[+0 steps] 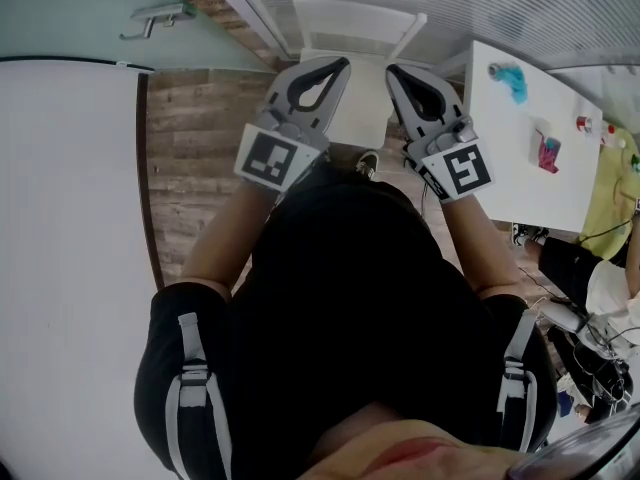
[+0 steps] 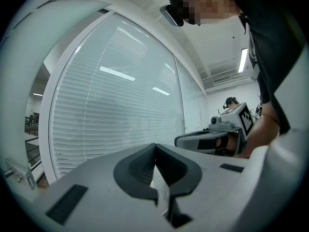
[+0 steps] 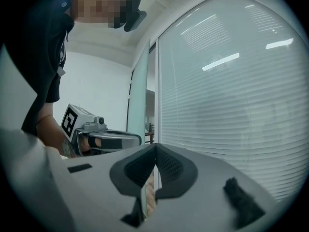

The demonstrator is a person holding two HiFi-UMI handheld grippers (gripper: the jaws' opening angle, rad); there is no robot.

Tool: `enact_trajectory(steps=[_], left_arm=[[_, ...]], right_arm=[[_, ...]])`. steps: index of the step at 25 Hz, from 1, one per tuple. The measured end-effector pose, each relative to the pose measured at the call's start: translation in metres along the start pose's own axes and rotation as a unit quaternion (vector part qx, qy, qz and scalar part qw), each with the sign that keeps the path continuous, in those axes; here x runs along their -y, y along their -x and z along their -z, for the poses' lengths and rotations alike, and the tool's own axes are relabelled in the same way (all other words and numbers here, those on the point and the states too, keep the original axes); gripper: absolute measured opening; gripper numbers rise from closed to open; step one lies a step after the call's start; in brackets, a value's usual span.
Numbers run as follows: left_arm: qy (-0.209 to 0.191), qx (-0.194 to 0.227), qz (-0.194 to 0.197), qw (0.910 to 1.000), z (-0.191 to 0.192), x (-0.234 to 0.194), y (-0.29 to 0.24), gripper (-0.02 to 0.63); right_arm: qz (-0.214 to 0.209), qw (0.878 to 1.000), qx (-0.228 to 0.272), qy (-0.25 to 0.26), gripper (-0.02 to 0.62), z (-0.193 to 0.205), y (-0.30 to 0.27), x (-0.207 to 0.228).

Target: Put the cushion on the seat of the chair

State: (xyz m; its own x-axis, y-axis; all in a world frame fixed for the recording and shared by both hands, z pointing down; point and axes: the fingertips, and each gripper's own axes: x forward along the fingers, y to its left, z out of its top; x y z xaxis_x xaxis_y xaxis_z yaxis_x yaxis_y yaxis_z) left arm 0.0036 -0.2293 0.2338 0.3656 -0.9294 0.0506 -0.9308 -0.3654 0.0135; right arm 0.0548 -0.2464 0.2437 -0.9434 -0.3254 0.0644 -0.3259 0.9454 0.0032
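Note:
A white chair (image 1: pixel 357 30) stands on the wooden floor straight ahead, against the window blinds; its seat (image 1: pixel 362 108) shows bare between my two grippers. No cushion appears in any view. My left gripper (image 1: pixel 341 64) (image 2: pixel 154 147) is held level over the chair's left side, jaws shut with nothing between them. At the same height over the right side, my right gripper (image 1: pixel 392 70) (image 3: pixel 155 148) is also shut and empty. Both point at the blinds (image 2: pixel 120 110) (image 3: pixel 231 105). Each gripper view catches the other gripper from the side: the right gripper (image 2: pixel 212 140) and the left gripper (image 3: pixel 108 140).
A white table (image 1: pixel 520 158) with small colourful items stands to the right of the chair. A glass door with a metal handle (image 1: pixel 155 15) is at the far left, and a white wall panel (image 1: pixel 70 268) runs along my left. Cables and gear lie at the lower right (image 1: pixel 590 338).

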Motion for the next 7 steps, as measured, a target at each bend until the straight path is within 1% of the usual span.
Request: enact_trajectory(steps=[7], left_arm=[[-0.002,-0.002,0.002,1.0,0.0004,0.0034,-0.0014,0.011]], right_arm=[[0.008,1.0,-0.008,-0.004,0.015,-0.0004,0.0029,0.0039]])
